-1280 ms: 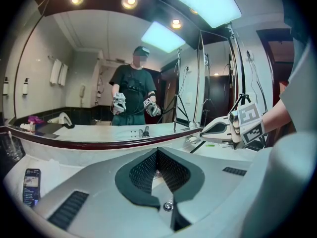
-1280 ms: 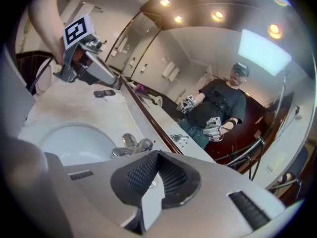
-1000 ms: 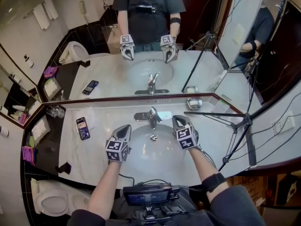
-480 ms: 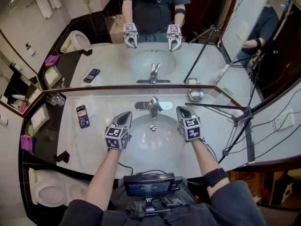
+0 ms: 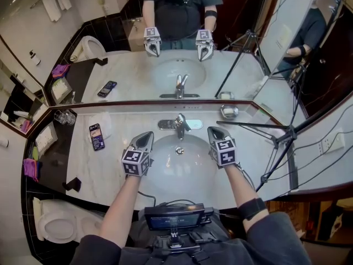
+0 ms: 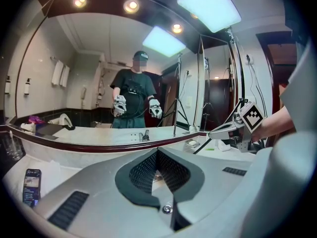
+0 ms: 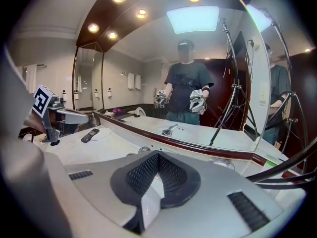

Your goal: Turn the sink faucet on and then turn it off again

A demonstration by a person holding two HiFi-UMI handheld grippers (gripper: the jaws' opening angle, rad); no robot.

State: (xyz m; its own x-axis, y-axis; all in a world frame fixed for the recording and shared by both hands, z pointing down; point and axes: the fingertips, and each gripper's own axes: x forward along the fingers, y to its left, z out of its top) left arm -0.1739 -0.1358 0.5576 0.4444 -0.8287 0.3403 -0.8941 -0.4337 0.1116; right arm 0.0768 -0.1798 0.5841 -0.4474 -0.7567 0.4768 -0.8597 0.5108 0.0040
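Chrome lever faucet (image 5: 180, 127) stands mid-frame between the left gripper (image 5: 146, 138) and right gripper (image 5: 214, 132), both closed, empty, touching neither.

No word, brand or number can be read anywhere. The left tool (image 5: 145, 137) and right tool (image 5: 213, 131) carry only black-and-white square marker patterns. The phone (image 5: 97, 136) on the worktop (image 5: 118, 128), left of the left tool, shows print too small to read.

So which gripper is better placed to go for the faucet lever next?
Right, narrowly. The left gripper and right gripper hover shut and empty over the basin, flanking the faucet about equally near. Its lever seems to lean toward the right, giving that side the straighter approach.
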